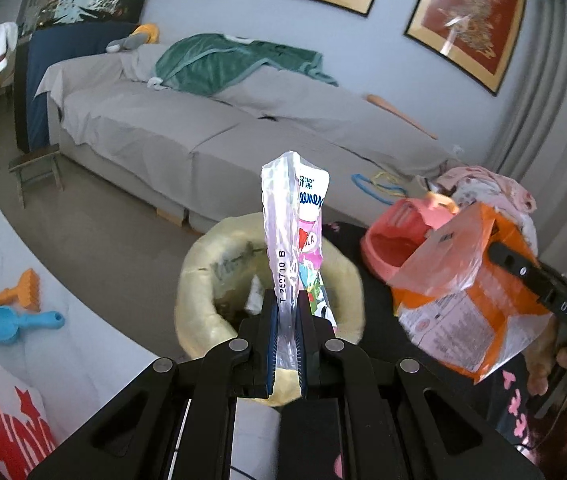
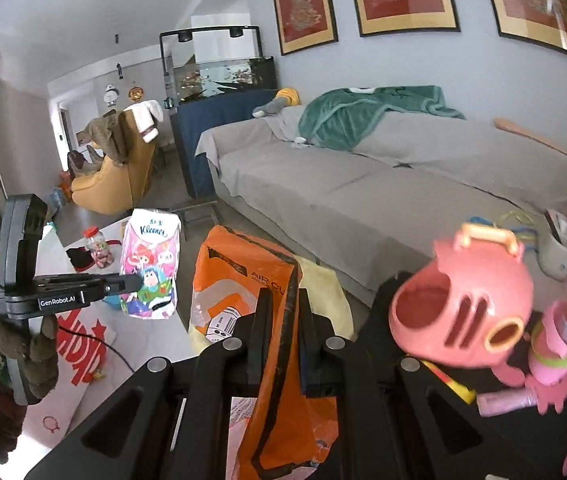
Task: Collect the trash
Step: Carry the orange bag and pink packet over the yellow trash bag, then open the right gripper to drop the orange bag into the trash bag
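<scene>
1. left gripper [image 1: 286, 320] fingers are clamped on the kleenex wrapper [image 1: 295, 236], held upright right over the open bin [image 1: 203, 280].
2. right gripper [image 2: 286, 320] fingers pinch the orange packet [image 2: 243, 280], in the air beside the bin.
3. best to lower each piece inside the rim before letting go, one at a time.
4. the pink toy [image 2: 463, 312] sits close on the right; more open room on the left.

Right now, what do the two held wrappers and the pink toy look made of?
Kleenex wrapper: thin glossy plastic film, see-through and creased. Orange package: crinkly plastic film, printed, with a translucent part. Pink toy: apparently rigid moulded plastic, smooth with a slight sheen.
</scene>
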`<state>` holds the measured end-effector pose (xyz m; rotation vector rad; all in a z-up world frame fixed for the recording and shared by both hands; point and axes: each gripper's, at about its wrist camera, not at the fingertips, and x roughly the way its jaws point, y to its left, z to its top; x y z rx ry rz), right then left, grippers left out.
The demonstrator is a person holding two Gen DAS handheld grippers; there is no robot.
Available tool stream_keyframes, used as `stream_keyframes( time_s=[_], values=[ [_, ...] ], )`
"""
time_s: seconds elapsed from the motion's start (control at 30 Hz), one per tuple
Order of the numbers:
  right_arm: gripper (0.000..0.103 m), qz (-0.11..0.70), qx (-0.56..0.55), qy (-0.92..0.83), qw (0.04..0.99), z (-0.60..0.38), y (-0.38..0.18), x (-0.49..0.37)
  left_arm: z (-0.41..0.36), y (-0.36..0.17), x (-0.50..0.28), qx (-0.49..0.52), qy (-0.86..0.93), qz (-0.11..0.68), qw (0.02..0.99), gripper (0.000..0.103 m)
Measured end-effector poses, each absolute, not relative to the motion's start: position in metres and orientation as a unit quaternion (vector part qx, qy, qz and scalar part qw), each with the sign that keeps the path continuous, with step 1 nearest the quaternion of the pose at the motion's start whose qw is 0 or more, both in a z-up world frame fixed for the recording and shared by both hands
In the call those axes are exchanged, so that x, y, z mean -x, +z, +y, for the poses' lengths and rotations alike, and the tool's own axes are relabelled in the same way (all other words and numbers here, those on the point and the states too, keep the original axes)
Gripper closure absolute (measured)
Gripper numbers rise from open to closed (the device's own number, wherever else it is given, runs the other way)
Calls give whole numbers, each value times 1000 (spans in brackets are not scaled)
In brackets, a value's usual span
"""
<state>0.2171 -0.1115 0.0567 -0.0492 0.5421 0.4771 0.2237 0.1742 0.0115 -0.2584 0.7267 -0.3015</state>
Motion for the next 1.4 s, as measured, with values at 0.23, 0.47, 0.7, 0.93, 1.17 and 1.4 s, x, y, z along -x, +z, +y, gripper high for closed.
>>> stream_keyframes(
  time_s=[0.23,0.47,0.7,0.93,1.17,1.4],
  values=[
    [93,281,28,225,933,-105,37,-261,163,-47,-266,156,-152,417,882,95],
    [93,306,37,205,929,-108,13,-289,146,-91,-303,186,-180,450,855,89],
    [93,308,12,208,928,-104,9,-317,157,-97,-314,213,-172,438,856,57],
    [93,309,7,225,924,-62,0,-347,202,-95,-299,248,-107,394,878,57],
    [93,362,56,240,899,6,-50,-396,233,-98,-288,270,-71,370,886,57],
    [93,501,101,256,820,37,-120,-413,239,-107,-287,274,-72,369,885,57]
  ],
)
